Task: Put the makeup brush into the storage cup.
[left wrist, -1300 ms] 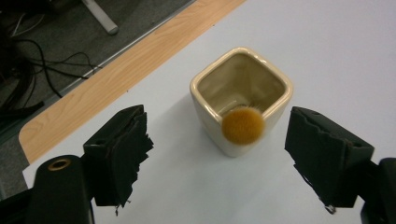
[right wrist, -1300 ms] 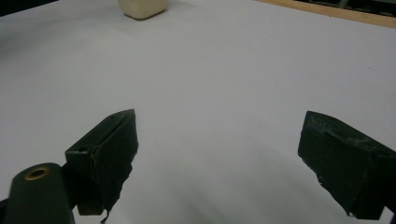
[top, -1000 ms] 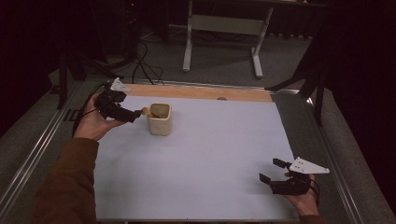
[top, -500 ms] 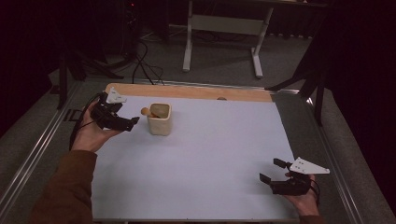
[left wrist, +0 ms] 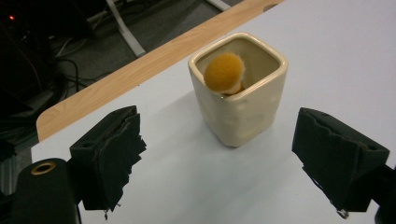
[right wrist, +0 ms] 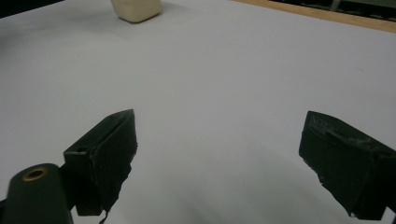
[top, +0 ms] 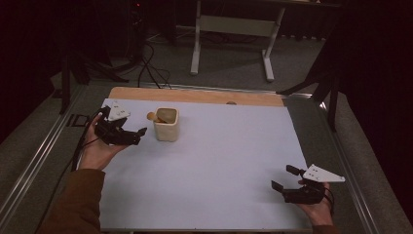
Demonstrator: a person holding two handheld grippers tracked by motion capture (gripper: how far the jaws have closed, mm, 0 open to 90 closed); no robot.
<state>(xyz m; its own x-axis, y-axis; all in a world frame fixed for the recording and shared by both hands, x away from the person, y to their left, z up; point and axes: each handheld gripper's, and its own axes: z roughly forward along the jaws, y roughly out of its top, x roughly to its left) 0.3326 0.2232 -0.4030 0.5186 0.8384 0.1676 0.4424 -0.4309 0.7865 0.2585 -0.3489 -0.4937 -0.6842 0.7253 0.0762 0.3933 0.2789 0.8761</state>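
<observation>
A cream square cup [left wrist: 239,88] stands upright on the white tabletop [top: 219,165], near its far left corner, with an orange fuzzy ball [left wrist: 224,71] resting inside against the rim. Just beside the cup — not touching it — the left hand-held gripper [top: 127,136] hovers with its jaws spread wide, pointed at the cup. Well apart, at the near right edge, the right hand-held gripper [top: 287,178] sits low over the bare tabletop, jaws likewise wide and holding nothing.
</observation>
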